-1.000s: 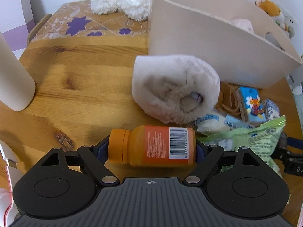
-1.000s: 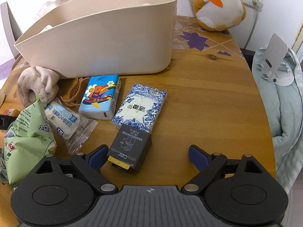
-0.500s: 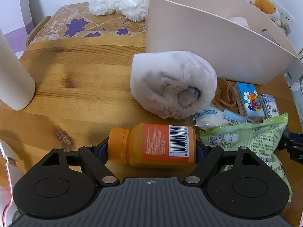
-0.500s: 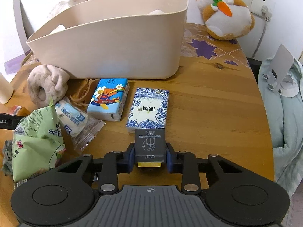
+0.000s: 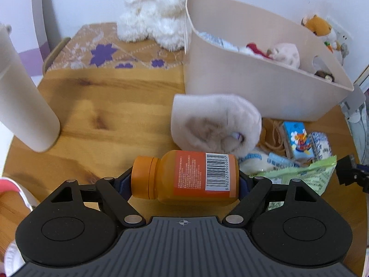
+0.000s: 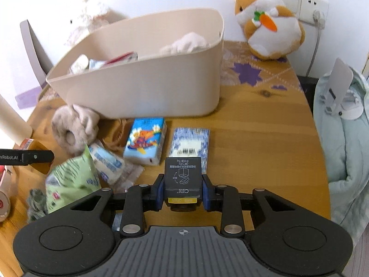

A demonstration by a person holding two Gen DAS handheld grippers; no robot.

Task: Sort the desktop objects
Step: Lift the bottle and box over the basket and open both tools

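The left tongs [image 5: 185, 180] clamp an orange plastic bottle [image 5: 185, 177]; the right tongs [image 6: 182, 189] pinch a small black carton [image 6: 182, 177]. Ahead, the beige plastic bin [image 6: 147, 92] is partly filled; tissue packs, snack bags and a rolled towel wait on the desk [image 6: 265, 138].
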